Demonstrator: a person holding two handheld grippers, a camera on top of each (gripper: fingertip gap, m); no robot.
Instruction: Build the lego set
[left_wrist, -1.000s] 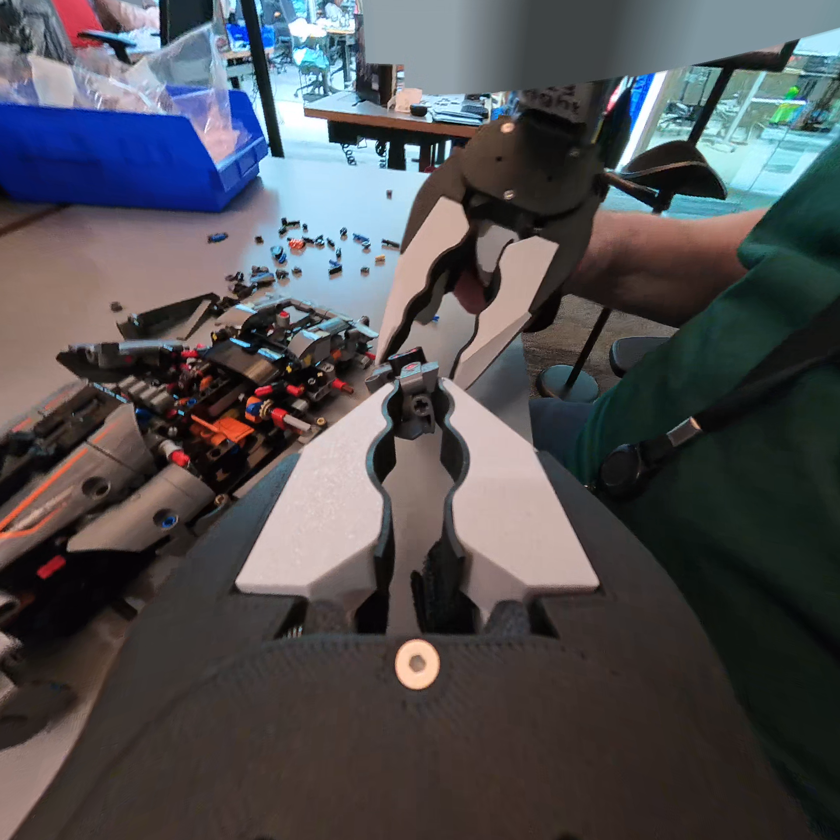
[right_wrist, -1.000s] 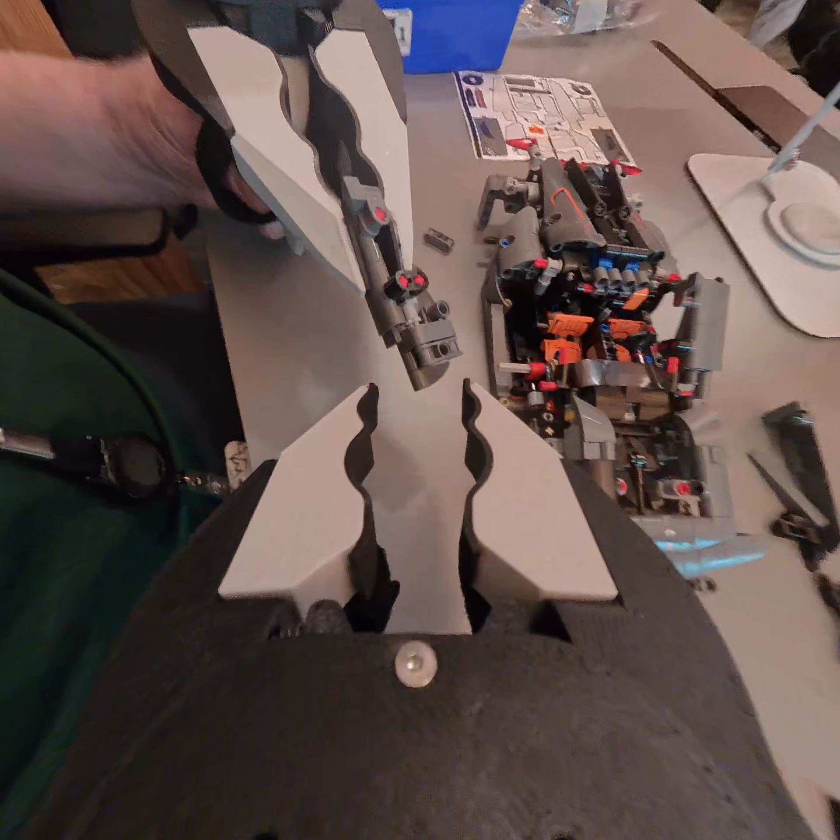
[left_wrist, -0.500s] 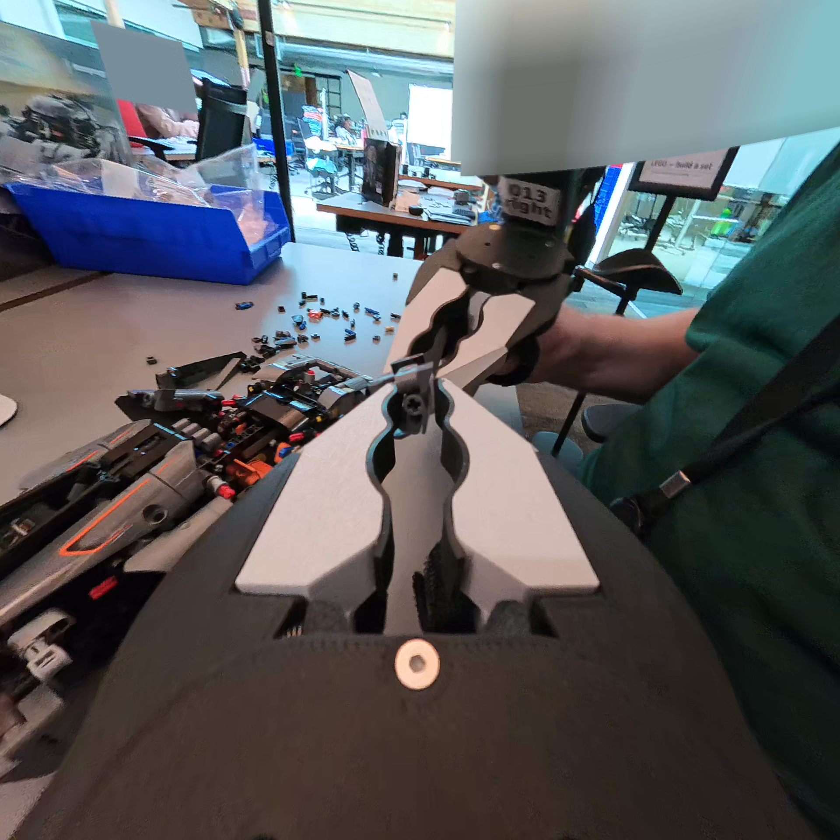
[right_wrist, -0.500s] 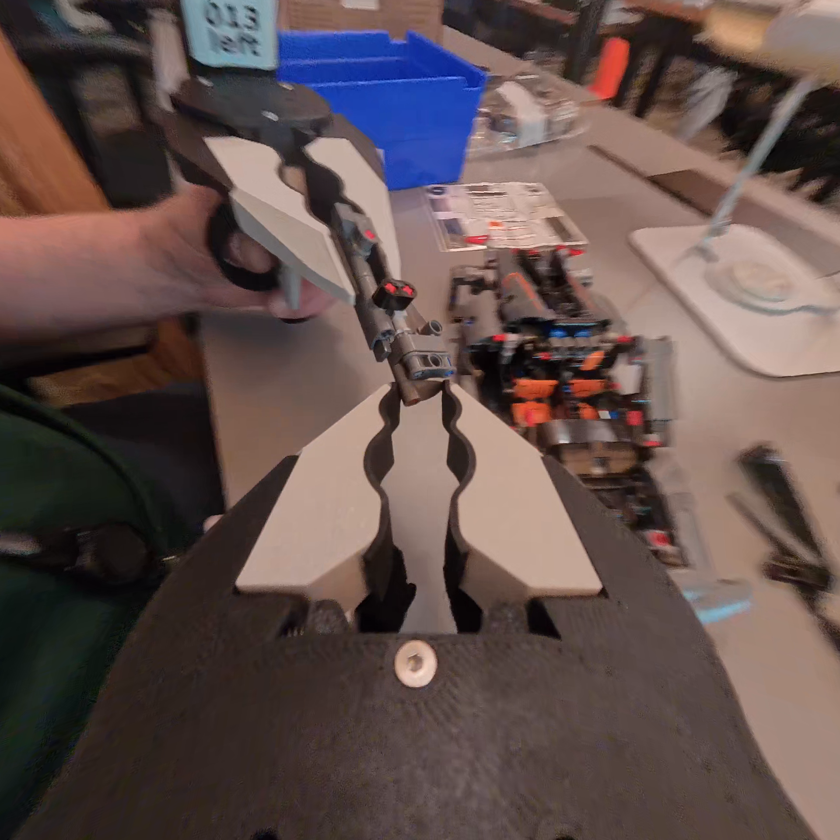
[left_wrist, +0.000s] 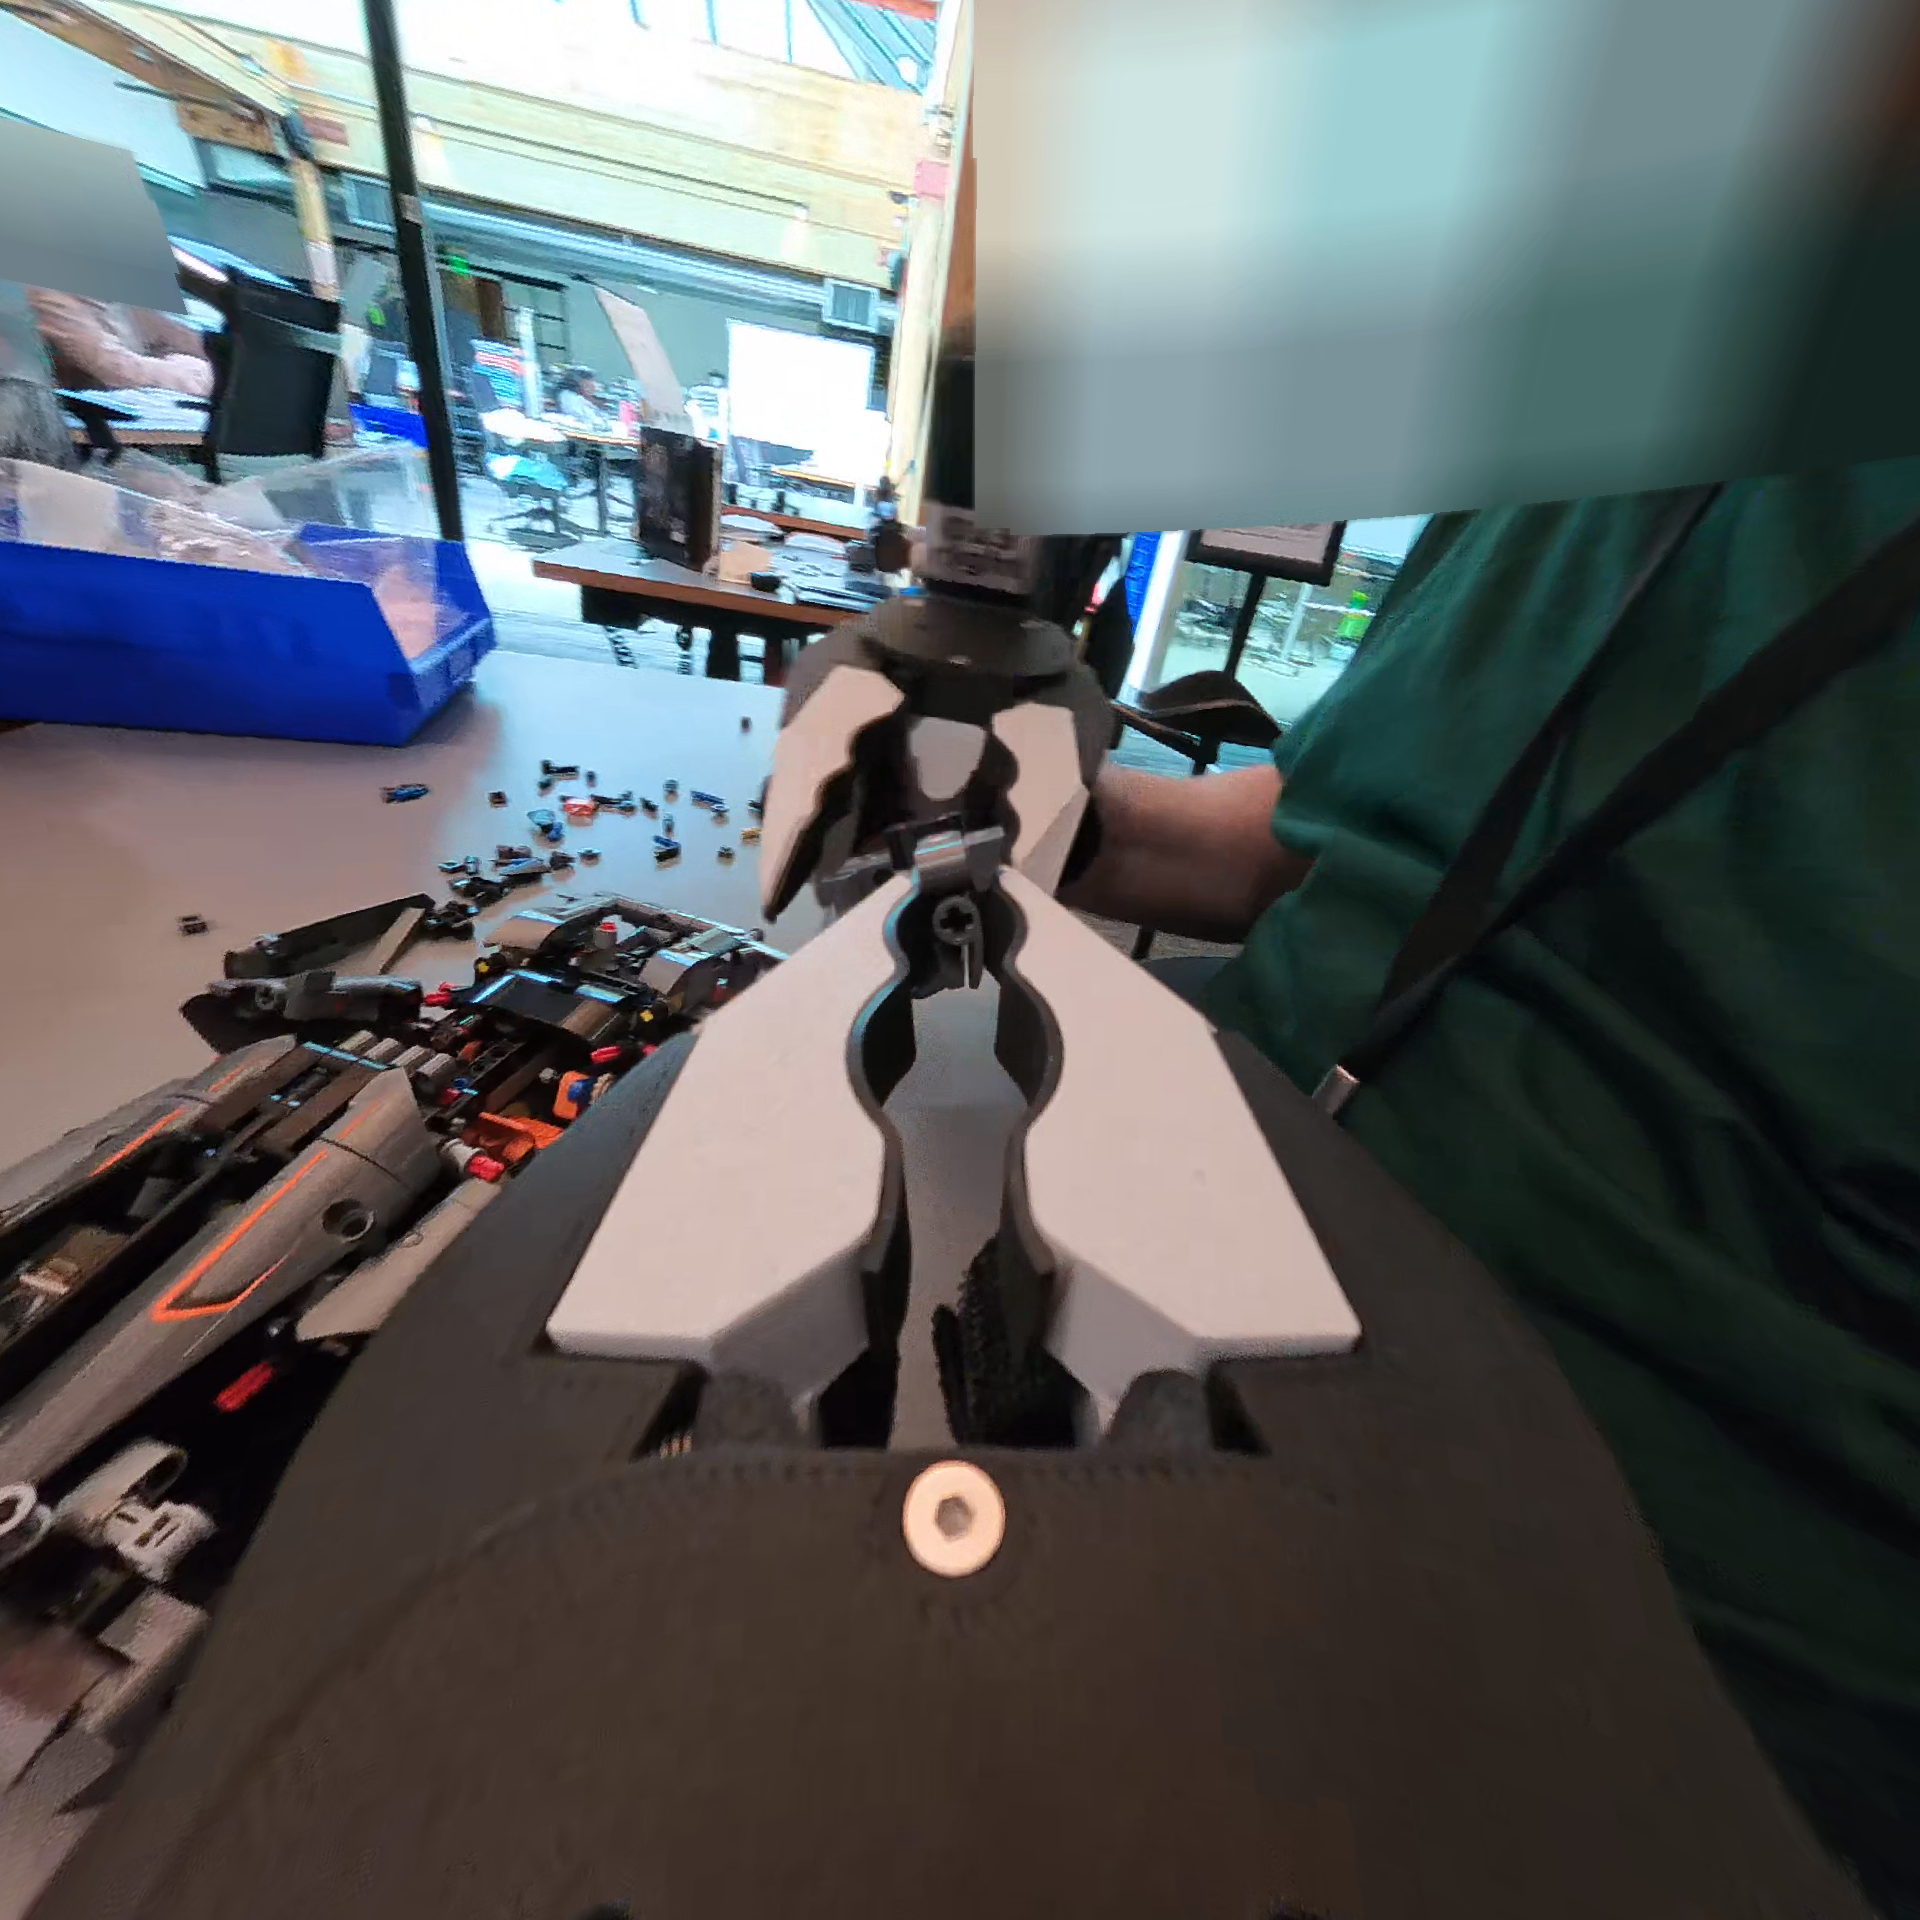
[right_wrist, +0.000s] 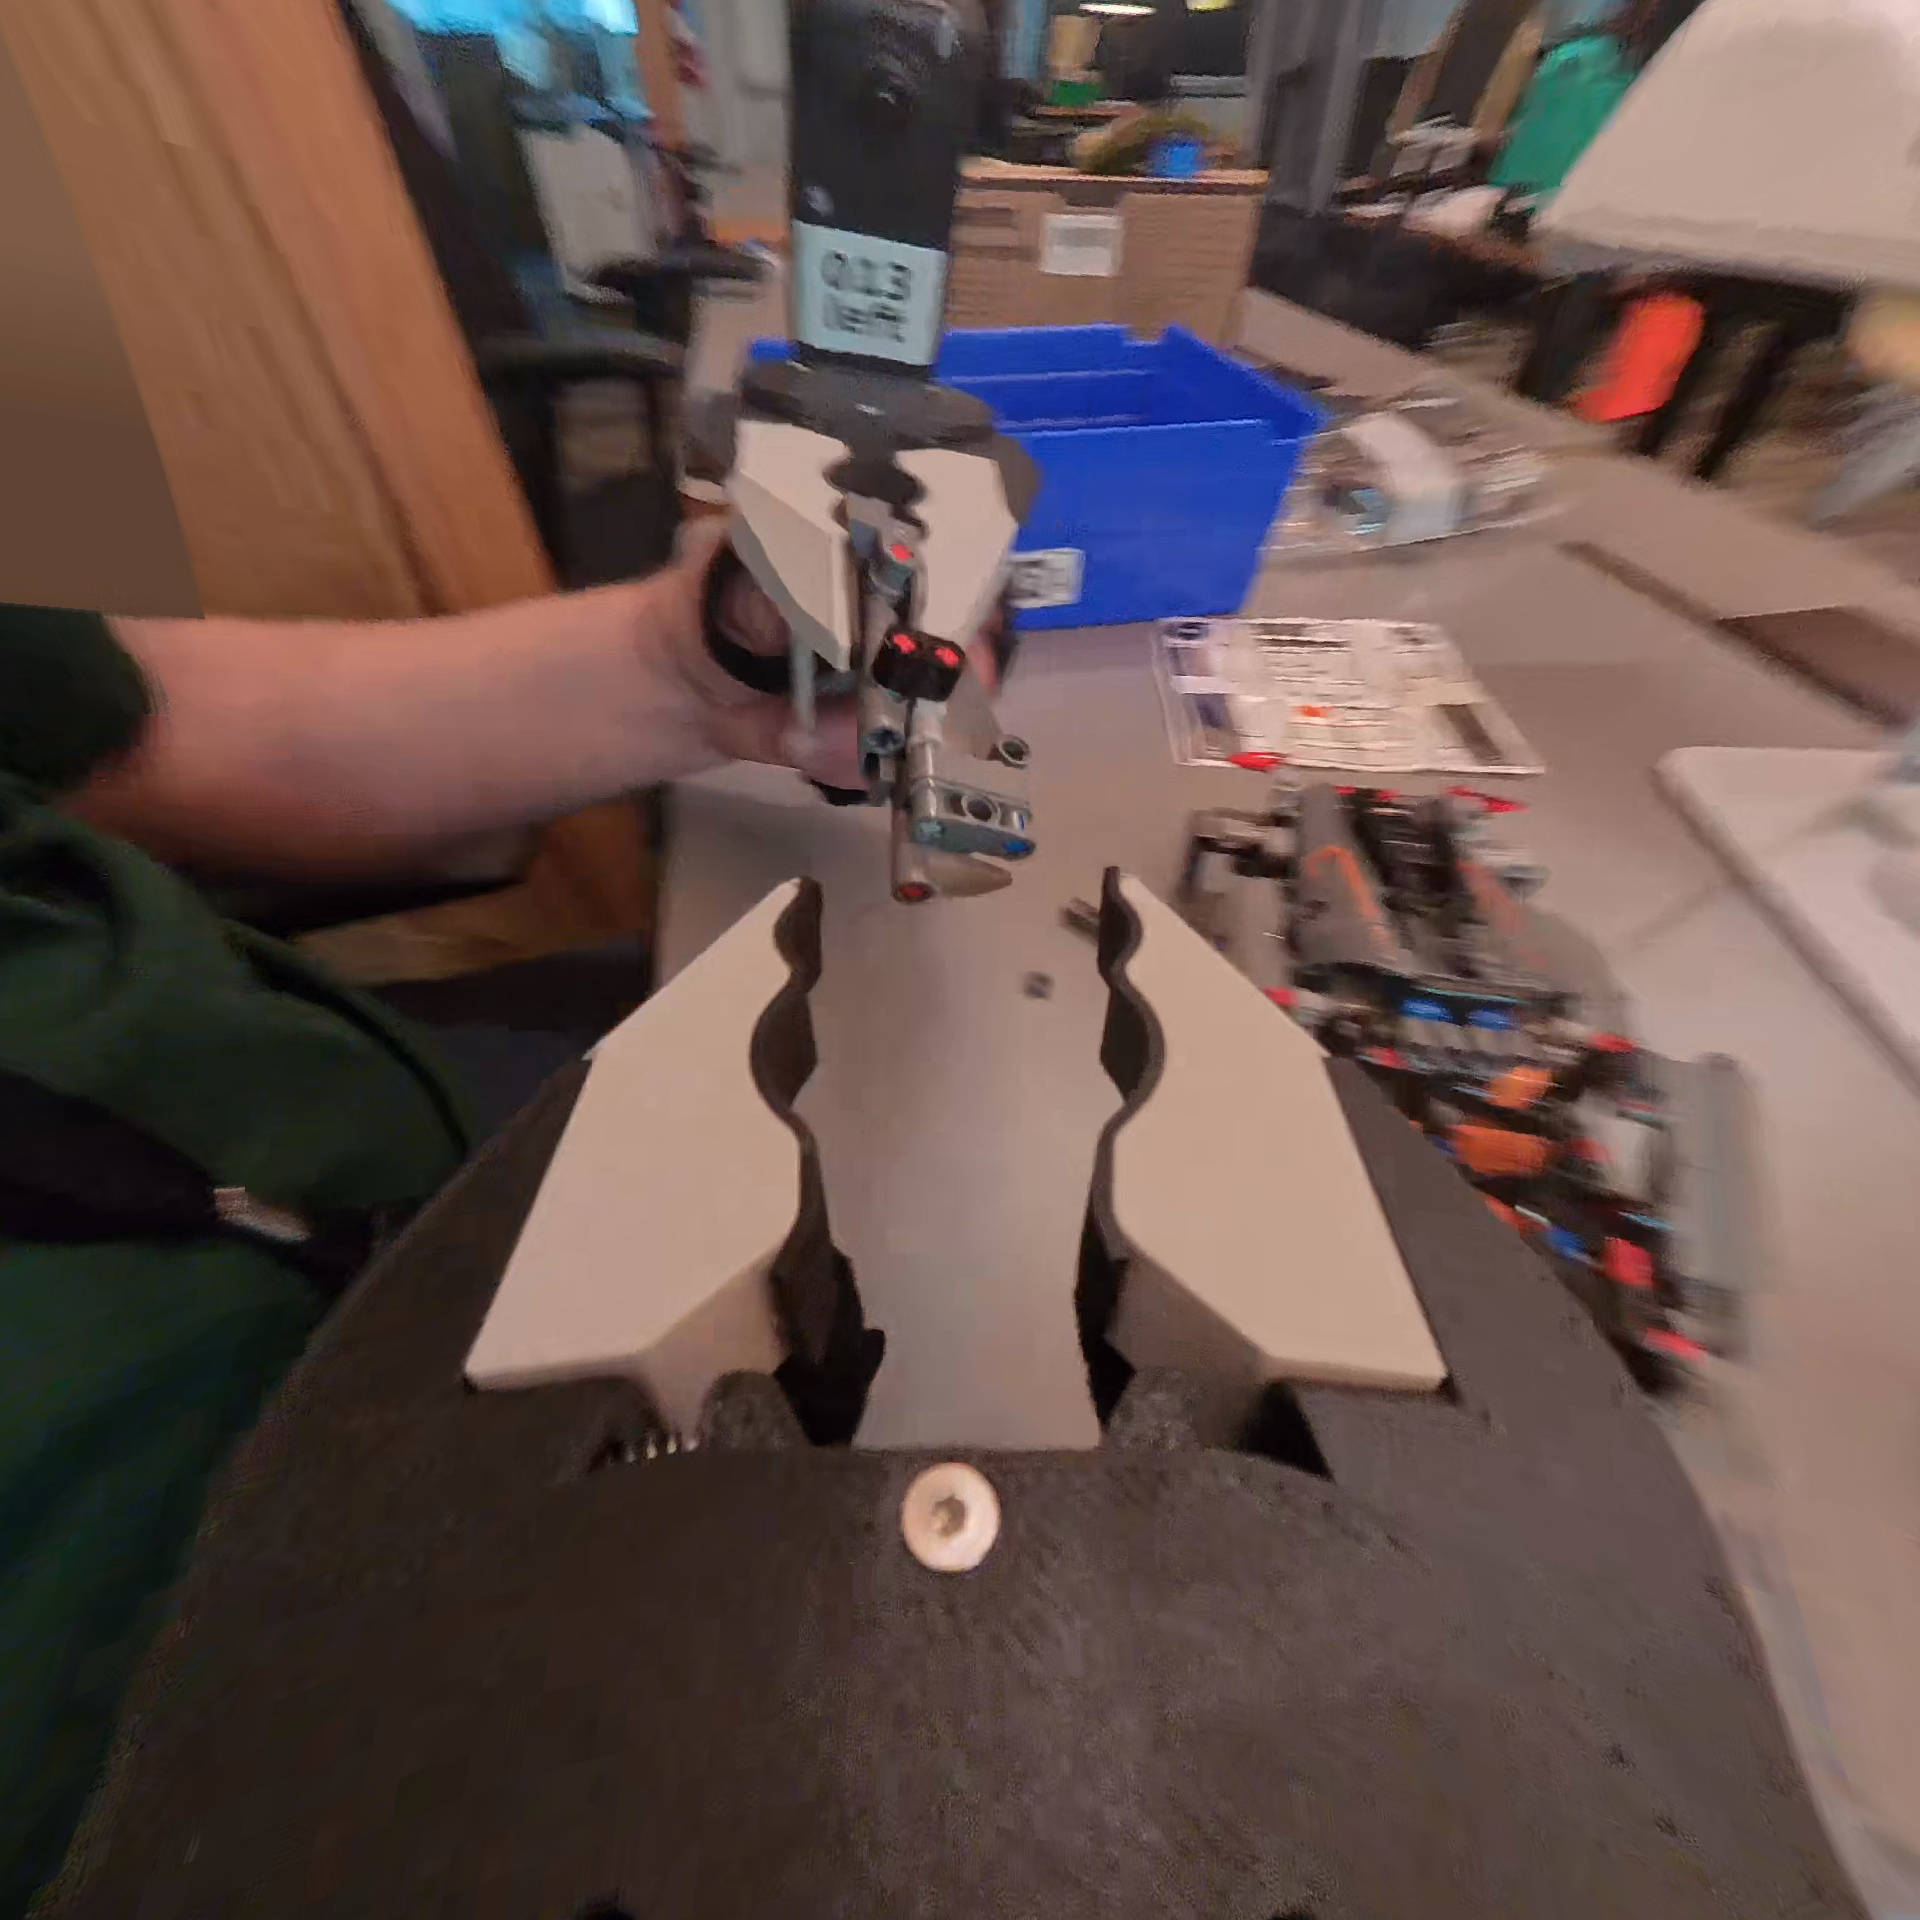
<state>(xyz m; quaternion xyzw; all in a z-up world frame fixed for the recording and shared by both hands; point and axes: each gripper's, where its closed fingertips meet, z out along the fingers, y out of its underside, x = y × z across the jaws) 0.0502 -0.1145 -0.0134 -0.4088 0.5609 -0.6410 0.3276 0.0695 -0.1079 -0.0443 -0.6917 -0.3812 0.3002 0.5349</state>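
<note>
My left gripper (left_wrist: 954, 883) is shut on a long grey lego sub-assembly (left_wrist: 951, 914) with red pins, held up in the air. In the right wrist view that sub-assembly (right_wrist: 940, 769) hangs down from the left gripper (right_wrist: 883, 582), its lower end just above and between my right fingertips. My right gripper (right_wrist: 956, 894) is open and empty; it shows facing me in the left wrist view (left_wrist: 925, 790). The large grey, black and orange lego vehicle (left_wrist: 343, 1101) lies on the table to the left, and also shows in the right wrist view (right_wrist: 1475, 1039).
A blue bin (left_wrist: 229, 634) with clear bags stands at the table's far end (right_wrist: 1132, 499). Several small loose lego pieces (left_wrist: 582, 821) lie scattered beyond the vehicle. An instruction sheet (right_wrist: 1330, 696) lies flat past the vehicle. A white lamp base (right_wrist: 1808, 894) is at right. Spacing between my two grippers at the tips: around 4 centimeters.
Both grippers have risen and tilted up. My right gripper, which had narrowed around the sub-assembly's tip, has opened wide again. The left gripper keeps its hold.
</note>
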